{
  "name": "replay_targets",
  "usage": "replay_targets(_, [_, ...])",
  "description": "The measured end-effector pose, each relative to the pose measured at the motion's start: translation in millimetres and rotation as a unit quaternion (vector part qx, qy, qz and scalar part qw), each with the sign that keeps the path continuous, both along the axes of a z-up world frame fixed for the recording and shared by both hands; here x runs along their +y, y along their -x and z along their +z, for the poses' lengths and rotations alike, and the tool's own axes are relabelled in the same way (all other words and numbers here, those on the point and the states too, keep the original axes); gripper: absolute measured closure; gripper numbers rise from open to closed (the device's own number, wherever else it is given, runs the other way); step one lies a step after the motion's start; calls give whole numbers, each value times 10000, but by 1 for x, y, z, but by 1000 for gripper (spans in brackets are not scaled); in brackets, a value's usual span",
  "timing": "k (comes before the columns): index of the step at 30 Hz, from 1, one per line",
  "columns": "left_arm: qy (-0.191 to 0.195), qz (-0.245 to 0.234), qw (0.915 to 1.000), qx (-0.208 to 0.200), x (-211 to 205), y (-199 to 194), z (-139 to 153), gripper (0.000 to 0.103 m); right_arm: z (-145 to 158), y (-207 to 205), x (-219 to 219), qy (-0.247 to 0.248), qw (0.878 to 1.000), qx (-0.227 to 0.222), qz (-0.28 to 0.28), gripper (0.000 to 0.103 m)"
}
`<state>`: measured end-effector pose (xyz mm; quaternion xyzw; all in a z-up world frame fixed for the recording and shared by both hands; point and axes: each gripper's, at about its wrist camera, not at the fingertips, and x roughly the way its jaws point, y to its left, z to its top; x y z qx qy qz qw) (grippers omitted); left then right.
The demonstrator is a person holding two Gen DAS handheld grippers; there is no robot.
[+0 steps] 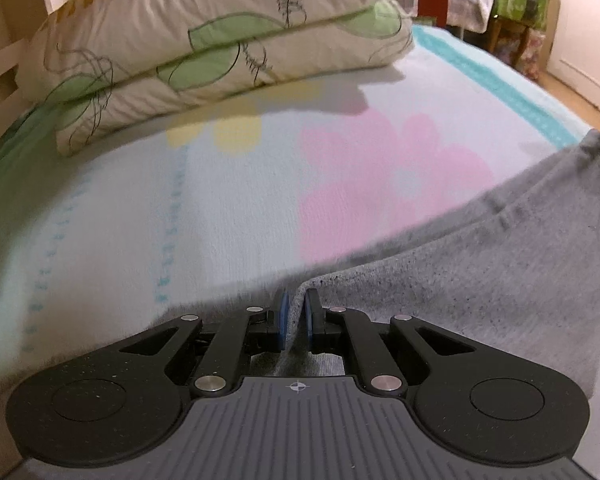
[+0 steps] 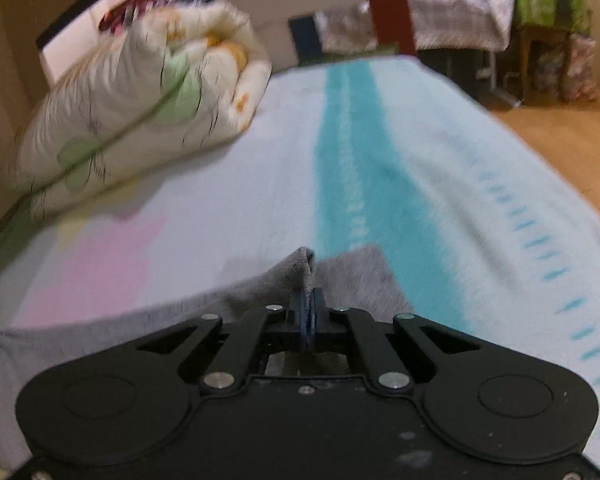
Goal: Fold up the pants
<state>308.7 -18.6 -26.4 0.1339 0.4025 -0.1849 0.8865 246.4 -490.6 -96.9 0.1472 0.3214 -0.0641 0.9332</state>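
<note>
Grey pants (image 1: 480, 264) lie on a pale bed blanket (image 1: 180, 208). In the left wrist view my left gripper (image 1: 295, 320) is shut on a pinched fold of the grey fabric, which stretches up and right to the other gripper at the frame edge. In the right wrist view my right gripper (image 2: 309, 316) is shut on another edge of the grey pants (image 2: 260, 288), with a corner of cloth sticking up above the blue pads. The fabric hangs taut between the two grippers, lifted a little off the blanket.
A folded floral quilt (image 1: 204, 40) lies at the far left of the bed, also in the right wrist view (image 2: 140, 112). A teal stripe (image 2: 352, 168) runs along the blanket. The bed's right edge drops to a wooden floor (image 2: 560, 132). A red post (image 2: 388, 8) stands beyond.
</note>
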Motion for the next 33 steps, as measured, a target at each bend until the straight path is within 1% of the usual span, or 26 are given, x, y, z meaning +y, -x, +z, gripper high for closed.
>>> replay_targets(2, [29, -8, 10000, -30, -4, -6, 3, 94, 10, -1, -6, -50, 9998, -92, -151, 100])
replay_targets(4, [44, -21, 10000, -55, -9, -13, 5, 94, 15, -8, -10, 32, 9995, -44, -308, 100])
replay_targets(6, [-59, -159, 9999, 16, -19, -20, 1, 94, 14, -18, -12, 135, 9991, 53, -398, 100])
replay_targets(8, [-199, -231, 9995, 54, -26, -25, -7, 94, 8, -32, -16, 116, 9981, 247, -559, 100])
replay_targets(10, [-335, -251, 9990, 128, -31, -31, -17, 93, -4, -46, -17, 175, 9962, 552, -654, 99])
replay_targets(12, [-272, -301, 9988, 263, -30, -36, -26, 92, -17, -55, -14, 325, 9934, 821, -726, 99])
replay_targets(14, [-85, -277, 9990, 334, -25, -39, -26, 82, -28, -60, -10, 430, 9910, 969, -818, 93])
replay_targets(15, [27, -251, 9991, 333, -22, -39, -23, 71, -28, -58, -8, 460, 9907, 913, -898, 92])
replay_targets(16, [104, -225, 9992, 304, -19, -39, -19, 56, -27, -56, -6, 460, 9901, 883, -985, 91])
replay_targets(17, [199, -218, 9994, 202, -16, -37, -12, 47, -25, -55, -6, 461, 9894, 865, -1070, 90])
replay_targets(18, [274, -227, 9993, 72, -12, -34, -3, 29, -21, -51, -5, 498, 9889, 819, -1134, 89])
replay_targets(19, [321, -219, 9992, -63, -10, -31, 5, 25, -15, -47, -4, 594, 9879, 726, -1232, 89])
replay_targets(21, [379, -151, 9985, -371, 1, -22, 26, 25, 0, -34, -1, 722, 9870, 477, -1356, 86])
replay_targets(24, [509, 19, 9971, -570, 22, -8, 51, 23, 24, -15, 13, 728, 9874, 106, -1403, 84])
replay_targets(26, [551, 147, 9968, -564, 42, 4, 64, 20, 40, -2, 29, 656, 9902, -93, -1233, 84])
replay_targets(28, [473, 304, 9969, -549, 58, 17, 70, 20, 53, 11, 52, 549, 9936, -242, -962, 83])
replay_targets(31, [346, 594, 9966, -448, 90, 40, 70, 20, 62, 28, 93, 306, 9980, -314, -446, 83])
replay_targets(33, [297, 819, 9958, -289, 112, 54, 68, 20, 63, 38, 124, 115, 9993, -340, -89, 83])
